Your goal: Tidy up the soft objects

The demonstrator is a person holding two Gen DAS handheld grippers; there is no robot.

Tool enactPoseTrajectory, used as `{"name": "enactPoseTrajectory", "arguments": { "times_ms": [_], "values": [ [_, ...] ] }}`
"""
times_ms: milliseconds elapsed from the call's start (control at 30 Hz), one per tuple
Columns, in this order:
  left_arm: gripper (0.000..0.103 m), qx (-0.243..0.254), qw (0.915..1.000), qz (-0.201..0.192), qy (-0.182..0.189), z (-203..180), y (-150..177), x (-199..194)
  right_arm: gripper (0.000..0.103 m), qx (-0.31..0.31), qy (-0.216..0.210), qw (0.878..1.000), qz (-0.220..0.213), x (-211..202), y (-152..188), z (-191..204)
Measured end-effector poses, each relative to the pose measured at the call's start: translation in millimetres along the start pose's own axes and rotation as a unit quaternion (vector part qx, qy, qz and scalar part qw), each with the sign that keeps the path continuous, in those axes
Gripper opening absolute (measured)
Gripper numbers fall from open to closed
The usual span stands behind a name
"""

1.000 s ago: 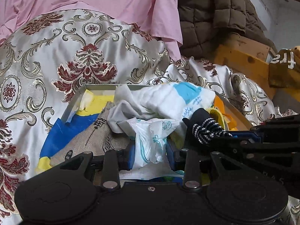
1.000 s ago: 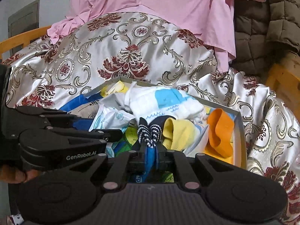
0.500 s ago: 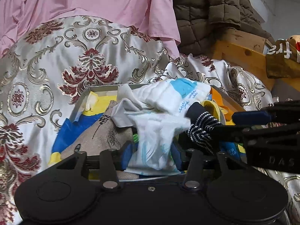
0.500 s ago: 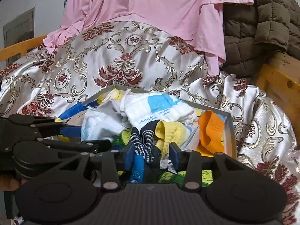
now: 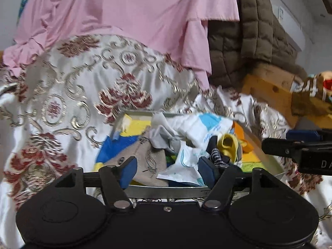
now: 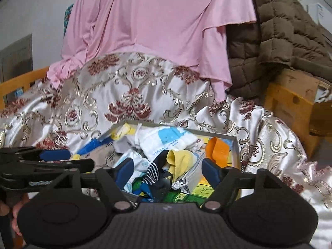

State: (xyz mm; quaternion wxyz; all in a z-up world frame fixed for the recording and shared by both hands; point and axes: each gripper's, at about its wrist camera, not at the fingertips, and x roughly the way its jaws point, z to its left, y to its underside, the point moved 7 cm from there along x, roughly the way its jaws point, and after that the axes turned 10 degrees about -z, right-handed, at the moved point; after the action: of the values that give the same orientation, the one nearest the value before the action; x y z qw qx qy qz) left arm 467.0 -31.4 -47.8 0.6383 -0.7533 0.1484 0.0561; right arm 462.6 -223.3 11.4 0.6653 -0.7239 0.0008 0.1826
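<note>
Now both hand-held grippers (image 5: 168,171) (image 6: 167,171) wide apart, empty — sock pile (image 6: 164,155) just beyond.

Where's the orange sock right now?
The orange sock lies in the box at its far right corner in the right wrist view, draped by the wall, right of the yellow sock.

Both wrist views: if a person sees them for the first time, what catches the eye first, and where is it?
Probably the large pink draped cloth filling the top centre, hanging over the shiny white satin cover with red and gold flowers. Below it, in the lower centre, sits a shallow grey box heaped with colourful soft items, such as an orange fabric piece at its right side. The open left gripper and open right gripper frame the heap.
</note>
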Motion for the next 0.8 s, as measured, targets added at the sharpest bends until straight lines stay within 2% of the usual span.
{"name": "enactPoseTrajectory", "arguments": {
  "times_ms": [233,400,800],
  "values": [
    [0.081,-0.004,0.9991,-0.043,-0.005,5.3,-14.2,-55.1,0.090,0.033,0.008,0.999,-0.035,-41.6,-6.5,7.1],
    [0.084,-0.005,0.9982,-0.060,-0.006,5.8,-18.8,-88.6,0.093,0.044,0.010,0.997,-0.056,-70.8,-4.3,15.1],
    [0.094,-0.014,0.9949,-0.098,-0.021,4.8,-8.6,-147.2,0.100,0.051,0.007,0.996,-0.077,-118.4,6.7,30.2]
  ]
}}
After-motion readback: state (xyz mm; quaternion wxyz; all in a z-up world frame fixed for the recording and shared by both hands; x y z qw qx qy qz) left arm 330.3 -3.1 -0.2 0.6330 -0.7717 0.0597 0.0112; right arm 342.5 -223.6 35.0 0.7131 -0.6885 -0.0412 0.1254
